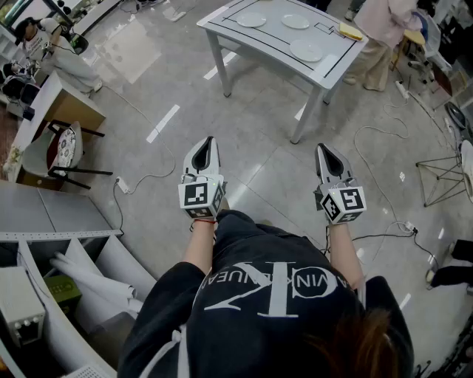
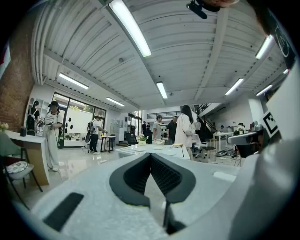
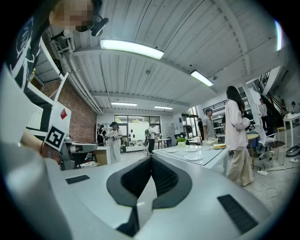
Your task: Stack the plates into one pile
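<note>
Currently both are clenched and empty: left gripper (image 1: 208, 142) and right gripper (image 1: 324, 149) are held level, side by side, over the floor and well apart from the white table (image 1: 229, 33). 3 plates lie separate on it, unstacked: left plate (image 1: 251, 20), middle plate (image 1: 295, 21), near plate (image 1: 306, 50). A yellow item (image 1: 350, 31) sits at the table's corner.
</note>
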Tool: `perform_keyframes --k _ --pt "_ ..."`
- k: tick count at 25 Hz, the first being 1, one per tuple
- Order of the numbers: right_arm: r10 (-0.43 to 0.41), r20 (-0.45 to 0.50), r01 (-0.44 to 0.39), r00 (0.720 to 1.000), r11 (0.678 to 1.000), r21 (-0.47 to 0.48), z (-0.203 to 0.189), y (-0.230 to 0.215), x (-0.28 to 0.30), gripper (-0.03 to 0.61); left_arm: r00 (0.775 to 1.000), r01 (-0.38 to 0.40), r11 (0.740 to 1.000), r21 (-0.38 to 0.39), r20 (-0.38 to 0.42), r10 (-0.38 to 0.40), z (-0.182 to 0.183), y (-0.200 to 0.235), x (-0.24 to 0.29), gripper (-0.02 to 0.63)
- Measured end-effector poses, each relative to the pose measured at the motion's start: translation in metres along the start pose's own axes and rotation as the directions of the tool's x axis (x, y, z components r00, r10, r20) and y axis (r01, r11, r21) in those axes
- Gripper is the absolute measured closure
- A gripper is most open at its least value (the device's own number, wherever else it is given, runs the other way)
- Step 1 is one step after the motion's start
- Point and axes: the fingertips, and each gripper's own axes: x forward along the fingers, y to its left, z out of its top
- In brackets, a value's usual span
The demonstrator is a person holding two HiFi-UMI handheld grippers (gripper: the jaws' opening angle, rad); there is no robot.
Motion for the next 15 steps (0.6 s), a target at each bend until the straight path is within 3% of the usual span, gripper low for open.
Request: perform_keyframes --k 15 --pt "0.010 -0.002 -0.010 1.000 1.000 0.000 -0.0052 -0.0076 0.0049 0.578 1.000 0.001 1.000 -0.005 0.013 -0.001 0.0021 -0.0018 0.0083 0.604"
